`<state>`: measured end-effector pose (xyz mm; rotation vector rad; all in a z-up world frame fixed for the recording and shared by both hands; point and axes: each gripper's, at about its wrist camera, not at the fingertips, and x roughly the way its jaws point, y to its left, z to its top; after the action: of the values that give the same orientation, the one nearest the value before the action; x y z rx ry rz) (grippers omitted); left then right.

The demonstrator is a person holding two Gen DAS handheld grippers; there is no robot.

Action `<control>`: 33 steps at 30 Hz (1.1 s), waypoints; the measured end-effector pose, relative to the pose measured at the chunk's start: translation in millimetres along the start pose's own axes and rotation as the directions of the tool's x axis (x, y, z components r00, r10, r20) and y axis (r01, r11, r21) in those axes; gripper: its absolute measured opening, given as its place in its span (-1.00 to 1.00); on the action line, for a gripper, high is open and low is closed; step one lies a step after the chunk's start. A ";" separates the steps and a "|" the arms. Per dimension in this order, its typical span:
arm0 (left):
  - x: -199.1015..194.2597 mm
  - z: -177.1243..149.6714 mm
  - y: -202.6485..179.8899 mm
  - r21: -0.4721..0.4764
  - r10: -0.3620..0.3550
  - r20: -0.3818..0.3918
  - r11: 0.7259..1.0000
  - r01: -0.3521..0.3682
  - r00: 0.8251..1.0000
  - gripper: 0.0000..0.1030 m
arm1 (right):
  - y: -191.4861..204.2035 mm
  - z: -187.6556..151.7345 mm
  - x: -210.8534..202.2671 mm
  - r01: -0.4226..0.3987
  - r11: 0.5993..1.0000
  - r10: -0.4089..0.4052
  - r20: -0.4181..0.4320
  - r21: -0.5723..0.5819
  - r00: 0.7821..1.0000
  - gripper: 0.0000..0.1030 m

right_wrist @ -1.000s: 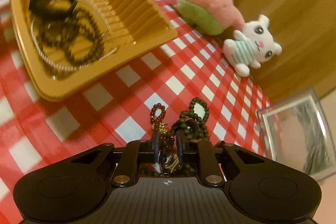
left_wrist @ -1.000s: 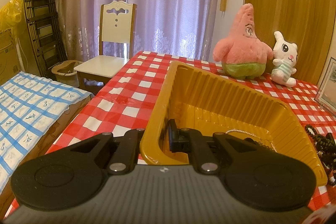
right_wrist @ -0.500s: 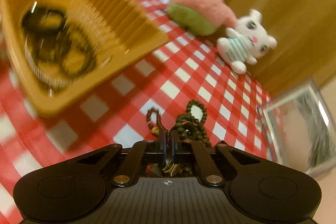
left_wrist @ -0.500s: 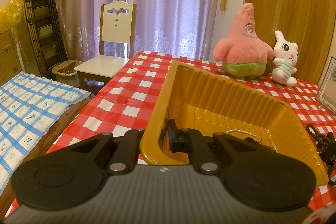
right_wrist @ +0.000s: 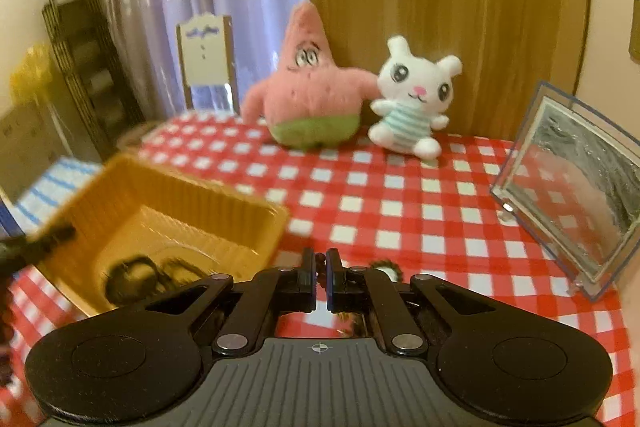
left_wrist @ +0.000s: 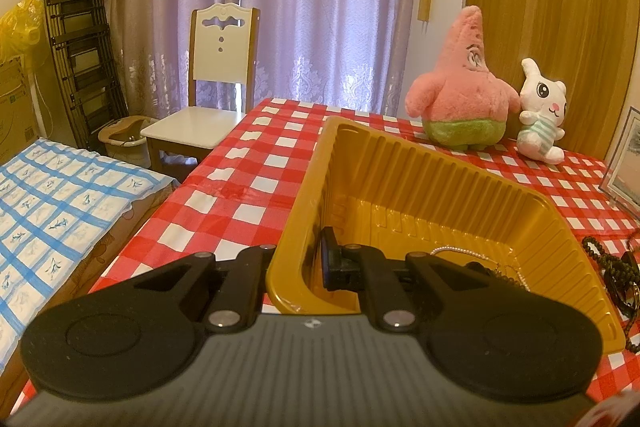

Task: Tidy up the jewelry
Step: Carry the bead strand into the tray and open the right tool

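A yellow plastic tray [left_wrist: 440, 179] stands on the red-checked table. My left gripper [left_wrist: 296, 263] is shut on the tray's near left wall, one finger outside and one inside. A thin silver chain [left_wrist: 452, 250] lies in the tray. In the right wrist view the tray [right_wrist: 168, 195] holds dark bead jewelry [right_wrist: 136, 275], blurred. My right gripper [right_wrist: 320, 281] is shut on a dark bead necklace [right_wrist: 320, 261] and holds it above the table, right of the tray. More of the dark beads [left_wrist: 612, 263] show at the right edge of the left wrist view.
A pink star plush [right_wrist: 308, 91] and a white bunny plush [right_wrist: 416, 103] sit at the table's back. A clear picture frame [right_wrist: 572, 183] stands at the right. A white chair [left_wrist: 208, 103] and a blue-checked bed [left_wrist: 52, 203] lie left of the table.
My right gripper closed on the bead necklace and lifted it off the table, tilting up from looking down to looking level. The left gripper and tray have stayed still.
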<state>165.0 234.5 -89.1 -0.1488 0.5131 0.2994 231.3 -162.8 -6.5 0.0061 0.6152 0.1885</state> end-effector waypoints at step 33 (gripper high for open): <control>0.4 1.0 -0.8 -0.001 0.001 -0.002 1.000 -0.001 1.000 -0.83 | 78.5 -13.3 66.0 -0.138 0.989 0.145 -0.137 0.060 0.980 -0.82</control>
<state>166.1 234.1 -88.4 -0.1496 0.5145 0.3005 262.9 -74.6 -50.3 0.0863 0.7618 0.3130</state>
